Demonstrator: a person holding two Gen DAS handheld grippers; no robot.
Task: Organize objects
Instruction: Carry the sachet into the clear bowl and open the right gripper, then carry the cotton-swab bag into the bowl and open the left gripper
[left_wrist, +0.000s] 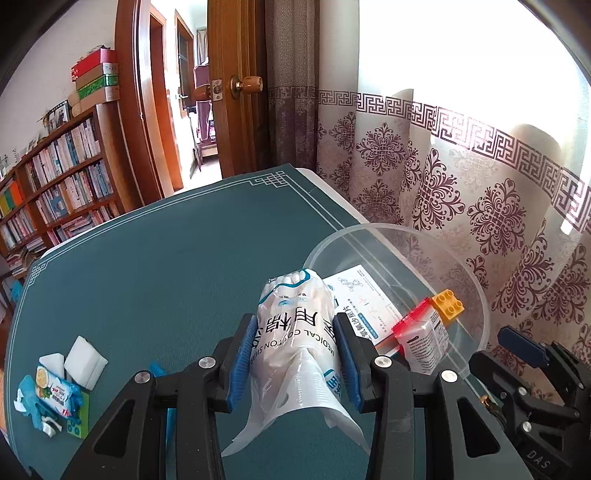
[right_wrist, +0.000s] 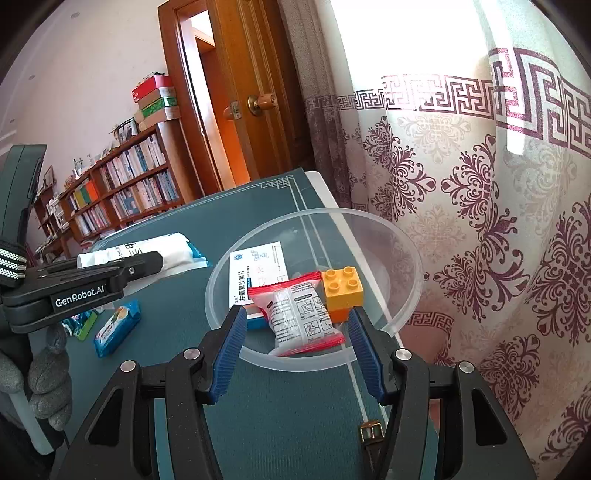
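- Presently, my left fingers (left_wrist: 295, 354) pinch a clear plastic bag of white cotton swabs (left_wrist: 295, 325) between their blue ribbed pads; the bag is off the dark green table (left_wrist: 166, 266), its loose end hanging below the fingers.
- Just right of the bag stands a round translucent plastic bowl (right_wrist: 406, 236), resting on the table near the patterned curtain (right_wrist: 480, 184).
- Inside the bowl lie three things: a flat white medicine box with blue print (right_wrist: 258, 266), a red-edged clear sachet (right_wrist: 295, 314) leaning over the box, and a yellow-and-orange toy brick (right_wrist: 341, 291) touching the sachet's right side.
- My right fingers (right_wrist: 295, 350) stand moderately apart at the bowl's near rim, holding nothing; the sachet shows between them, untouched by either pad.
- At the table's left side remains a small heap: white foam blocks (left_wrist: 83, 358), a blue wet-wipe packet (left_wrist: 55, 391), a blue crumpled glove (left_wrist: 29, 402) and a green card (left_wrist: 79, 417).
- My left hand, in a grey knitted glove (right_wrist: 44, 376), shows at the edge of the right wrist view.
- Beyond the table stand a wooden bookshelf (left_wrist: 66, 184) and an open wooden door (left_wrist: 236, 92).
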